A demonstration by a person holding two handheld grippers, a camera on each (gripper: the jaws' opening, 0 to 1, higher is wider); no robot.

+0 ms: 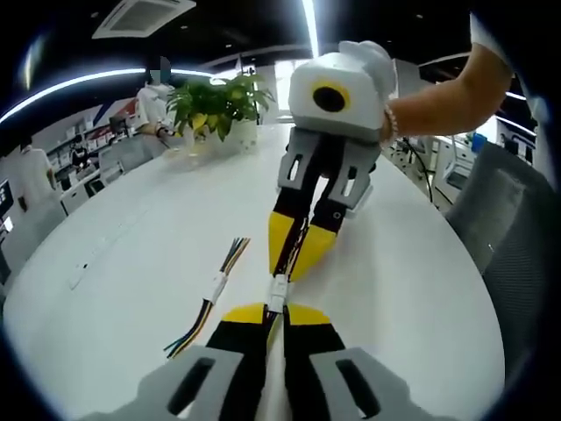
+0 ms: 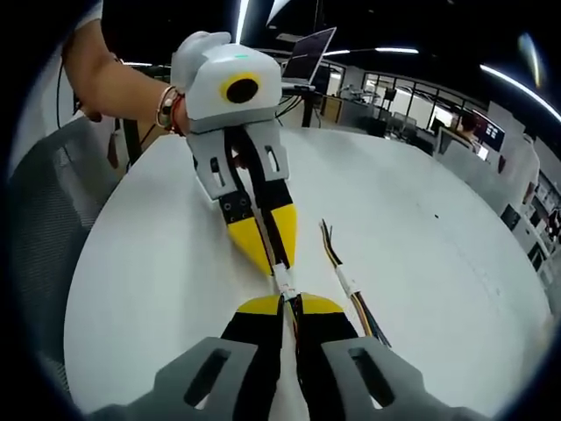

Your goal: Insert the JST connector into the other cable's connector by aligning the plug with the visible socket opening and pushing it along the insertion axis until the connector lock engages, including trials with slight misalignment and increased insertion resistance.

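White JST connector (image 1: 277, 292) pinched between closed left gripper (image 1: 275, 314) and closed right gripper (image 1: 296, 261), spare multicoloured cable (image 1: 210, 298) laid beside, mid white table (image 1: 131, 228), potted plant (image 1: 219, 107) at far edge.

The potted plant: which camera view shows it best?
The left gripper view: the potted plant stands at the far edge of the white table, leaves and pot both clear. The right gripper view looks toward a laptop instead.
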